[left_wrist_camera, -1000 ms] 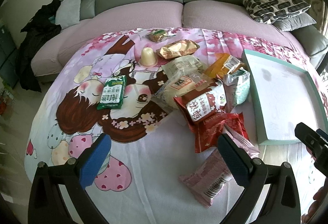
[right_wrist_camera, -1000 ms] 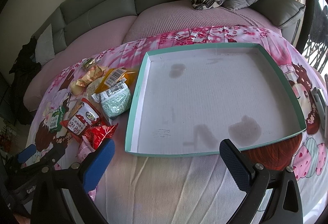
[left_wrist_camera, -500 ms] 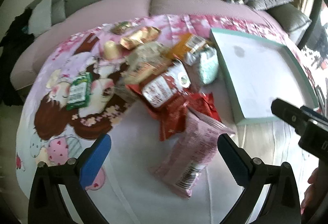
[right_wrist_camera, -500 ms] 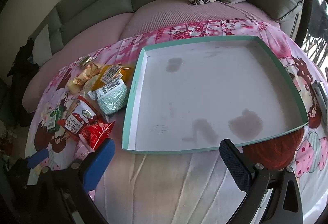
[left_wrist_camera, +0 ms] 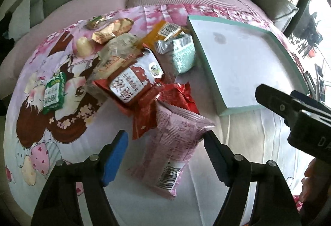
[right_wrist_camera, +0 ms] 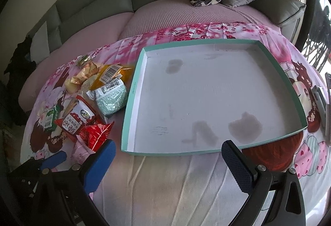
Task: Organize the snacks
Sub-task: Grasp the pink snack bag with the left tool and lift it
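My left tongs (left_wrist_camera: pixel 164 148) are open wide around 1 pink snack bag (left_wrist_camera: pixel 175 143) on the surface, and I cannot tell if they touch it yet. My right tongs (right_wrist_camera: pixel 168 160) are open wide too and hold nothing, just in front of 1 teal tray (right_wrist_camera: pixel 132 91). Beside the tray lie 2 red bags (left_wrist_camera: pixel 132 85), 1 green pack (left_wrist_camera: pixel 54 91), 1 mint bag (left_wrist_camera: pixel 183 54), 1 orange bag (left_wrist_camera: pixel 163 32), 1 gold bag (left_wrist_camera: pixel 113 29) and 1 jelly cup (left_wrist_camera: pixel 83 48).

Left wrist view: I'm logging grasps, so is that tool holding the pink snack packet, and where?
Not yet. The left tool is open, straddling the pink foil snack packet's middle; its right finger touches the packet's edge.
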`<state>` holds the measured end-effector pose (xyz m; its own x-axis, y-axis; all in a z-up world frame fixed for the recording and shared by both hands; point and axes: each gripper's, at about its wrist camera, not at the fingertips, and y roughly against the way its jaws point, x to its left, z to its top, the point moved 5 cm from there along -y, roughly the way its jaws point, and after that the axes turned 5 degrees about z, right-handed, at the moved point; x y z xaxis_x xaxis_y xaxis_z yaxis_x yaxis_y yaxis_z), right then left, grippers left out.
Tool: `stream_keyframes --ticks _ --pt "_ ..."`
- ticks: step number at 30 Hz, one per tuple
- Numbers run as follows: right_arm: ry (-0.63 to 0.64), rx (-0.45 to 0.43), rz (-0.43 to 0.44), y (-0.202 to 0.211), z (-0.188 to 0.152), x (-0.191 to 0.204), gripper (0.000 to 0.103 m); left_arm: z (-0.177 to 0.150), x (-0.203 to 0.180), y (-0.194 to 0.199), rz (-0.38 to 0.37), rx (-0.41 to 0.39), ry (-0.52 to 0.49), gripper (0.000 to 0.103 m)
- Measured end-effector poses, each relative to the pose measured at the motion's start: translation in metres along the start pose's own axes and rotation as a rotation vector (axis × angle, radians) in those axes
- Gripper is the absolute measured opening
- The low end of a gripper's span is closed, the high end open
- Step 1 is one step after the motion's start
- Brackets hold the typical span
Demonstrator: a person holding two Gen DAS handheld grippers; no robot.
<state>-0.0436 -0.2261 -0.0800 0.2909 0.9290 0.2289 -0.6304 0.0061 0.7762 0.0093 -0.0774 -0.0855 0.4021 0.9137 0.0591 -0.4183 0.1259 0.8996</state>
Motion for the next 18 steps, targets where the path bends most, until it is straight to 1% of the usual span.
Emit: stream_keyframes --ticks 1,2,5,9,13,18 --pt "0.002 0.000 -0.004 0.000 0.000 0.000 0.103 -0.001 -0.002 0.000 -0.010 0.002 -0.004 0.058" --pt "0.004 -0.001 -0.008 0.001 0.000 0.000 0.103 -0.001 -0.003 0.001 -0.028 -0.002 -0.003 0.045" --pt "0.008 -0.006 -0.021 0.002 0.001 0.000 0.103 0.000 0.001 0.006 -0.035 -0.019 0.012 0.044" --pt "0.023 -0.005 -0.032 0.002 0.001 0.003 0.103 0.001 0.005 0.015 -0.064 -0.049 0.037 0.040" --pt "0.038 -0.005 -0.038 0.001 0.002 0.008 0.103 0.003 0.010 0.022 -0.092 -0.079 0.057 0.039" --pt "0.040 -0.017 -0.035 0.002 0.006 0.015 0.103 0.007 0.023 0.028 -0.101 -0.111 0.106 0.039"
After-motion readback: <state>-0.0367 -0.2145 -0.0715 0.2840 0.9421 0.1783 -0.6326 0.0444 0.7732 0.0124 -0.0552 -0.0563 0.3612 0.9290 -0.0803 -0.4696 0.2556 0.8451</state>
